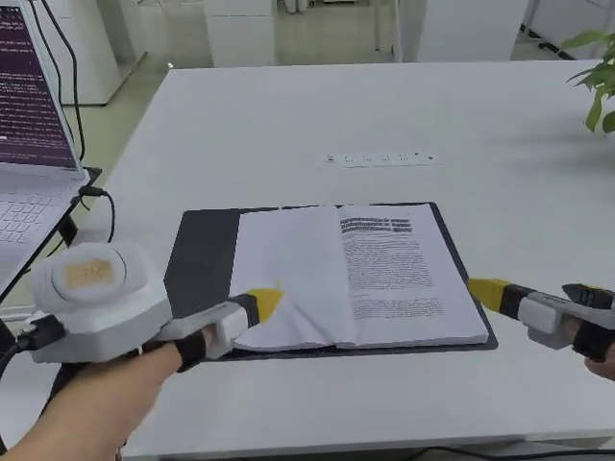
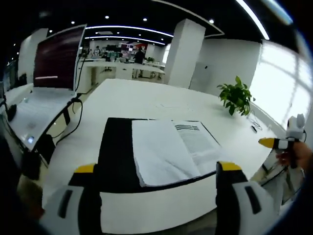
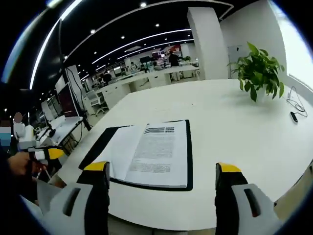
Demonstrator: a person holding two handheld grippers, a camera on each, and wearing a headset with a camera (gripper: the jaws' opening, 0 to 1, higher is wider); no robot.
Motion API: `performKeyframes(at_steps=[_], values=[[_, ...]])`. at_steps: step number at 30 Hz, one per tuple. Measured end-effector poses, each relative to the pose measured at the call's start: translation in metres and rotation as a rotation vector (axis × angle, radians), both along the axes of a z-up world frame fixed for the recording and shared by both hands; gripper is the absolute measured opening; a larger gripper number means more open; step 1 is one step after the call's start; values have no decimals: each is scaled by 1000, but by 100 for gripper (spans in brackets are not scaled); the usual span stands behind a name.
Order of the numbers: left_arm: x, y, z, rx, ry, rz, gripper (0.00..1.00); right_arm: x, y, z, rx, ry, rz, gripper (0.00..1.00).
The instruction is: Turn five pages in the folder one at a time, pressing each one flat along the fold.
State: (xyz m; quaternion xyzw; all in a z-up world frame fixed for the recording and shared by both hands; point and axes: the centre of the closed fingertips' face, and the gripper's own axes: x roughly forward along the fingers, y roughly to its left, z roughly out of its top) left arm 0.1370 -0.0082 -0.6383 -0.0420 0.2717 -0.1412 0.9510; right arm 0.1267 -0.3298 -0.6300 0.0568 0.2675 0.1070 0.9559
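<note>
My left tongs (image 2: 156, 168) are spread wide, the two yellow-tipped jaws well apart with nothing between them, and they look across the near edge of the folder (image 2: 164, 147). In the head view the left tongs (image 1: 258, 305) sit at the near left corner of the folder (image 1: 207, 259). The yellow tip is right at the curled lower edge of the left-hand page (image 1: 283, 274). From this angle I cannot tell whether it touches the paper or hangs just over it.

My right tongs (image 3: 162, 167) are opened just as wide and hold nothing. They face the folder (image 3: 149, 147) from its right side. In the head view the right tongs (image 1: 488, 293) stand just beside the folder's right edge.

The folder lies open in the middle of the white desk (image 1: 384, 106), dark cover underneath. The left-hand page is blank and the right-hand page (image 1: 389, 264) is printed, with a bold heading at the top.

Off the desk's left edge stands a laptop (image 1: 29, 144), lid up and screen lit. A potted plant (image 1: 598, 82) stands at the far right of the desk.

By count: two tongs, one folder, one laptop, one plant.
</note>
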Motion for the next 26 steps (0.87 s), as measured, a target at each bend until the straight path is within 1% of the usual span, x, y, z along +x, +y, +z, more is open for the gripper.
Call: performKeyframes(at_steps=[1, 2, 3, 6, 7, 8, 10, 13, 17, 19, 20, 21, 24, 26], values=[[-2, -2, 0, 24, -6, -24, 99, -1, 0, 0, -2, -3, 2, 96], [-4, -2, -1, 52, -4, -38, 99, -1, 0, 0, -4, -11, 9, 100], [-5, -2, -3, 59, 0, -45, 99, -2, 0, 0, -3, -10, 10, 99], [-11, -6, -4, 57, 10, -53, 99, -6, 0, -3, 49, 13, 16, 100], [-12, -6, -4, 56, 9, -56, 99, -6, -1, -2, 58, 7, 13, 100], [-13, -6, -3, 50, 10, -54, 99, -6, -3, 0, 57, -1, 12, 100], [-15, -6, -2, 63, 1, -67, 99, -5, -4, 2, 53, -21, 12, 100], [-18, -5, 2, 83, -15, -89, 99, -5, -9, 2, 56, -20, 12, 100], [-18, 3, 12, 78, -39, -83, 99, -4, -19, 3, 67, -28, -7, 100], [-18, 6, 16, 73, -44, -84, 99, -5, -23, 1, 84, -21, -20, 100], [-19, 8, 17, 68, -41, -87, 99, -5, -27, 1, 106, -18, -33, 100], [-19, 9, 17, 67, -36, -88, 99, -4, -29, 1, 116, -16, -44, 100], [-21, 14, 19, 73, -38, -107, 99, -6, -36, 3, 99, -31, -60, 100], [-22, 14, 20, 63, -31, -113, 99, -8, -38, 3, 97, -29, -64, 100]])
